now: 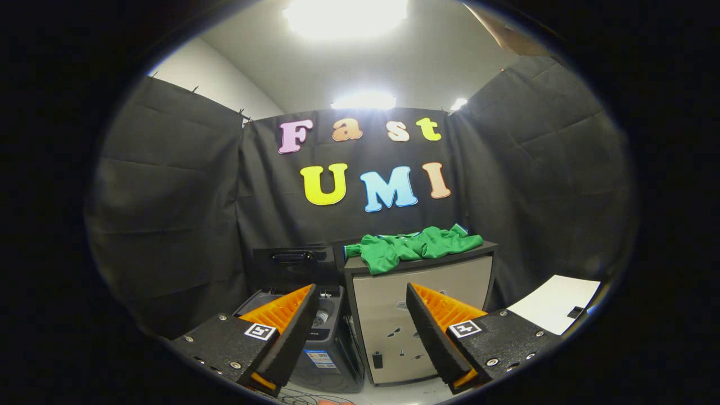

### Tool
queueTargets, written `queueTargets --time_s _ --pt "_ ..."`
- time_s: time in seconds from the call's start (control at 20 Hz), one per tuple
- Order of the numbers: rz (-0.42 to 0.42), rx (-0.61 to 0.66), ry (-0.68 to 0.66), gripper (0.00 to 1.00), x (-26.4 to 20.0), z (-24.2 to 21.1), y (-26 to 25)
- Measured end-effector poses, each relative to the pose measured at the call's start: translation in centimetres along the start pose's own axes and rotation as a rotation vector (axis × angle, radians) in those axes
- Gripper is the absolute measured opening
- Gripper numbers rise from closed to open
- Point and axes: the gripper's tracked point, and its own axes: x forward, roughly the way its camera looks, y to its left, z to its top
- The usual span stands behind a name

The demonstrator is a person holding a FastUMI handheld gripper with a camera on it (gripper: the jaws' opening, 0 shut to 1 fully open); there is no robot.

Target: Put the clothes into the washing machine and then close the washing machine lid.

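Gripper view: my gripper hangs wide open and empty; green clothes lie beyond on a cabinet, the open washing machine beside it. I judge reaching for the clothes comes next.

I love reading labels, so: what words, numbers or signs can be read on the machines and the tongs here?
Sticker on the washer front: print too blurred to read.
Square markers on the open tongs: black-and-white patterns, no words.
Cabinet beyond the tongs: small marks on its front, too small to read.
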Motion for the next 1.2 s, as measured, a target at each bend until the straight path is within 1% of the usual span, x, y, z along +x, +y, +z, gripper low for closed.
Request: queueTargets --time_s 0.25,0.35,0.5,0.9,1.2 --pt "-0.005 -0.032 -0.005 0.96 1.6 1.5 0.6" --pt "-0.005 -0.017 -0.003 0.96 2.8 2.2 0.9" --pt "-0.014 -0.013 -0.025 0.96 4.6 4.5 1.2" --pt "-0.039 -0.043 -0.043 0.96 10.9 9.0 1.3" --pt "-0.089 -0.113 -0.009 0.96 16.8 10.5 -1.4"
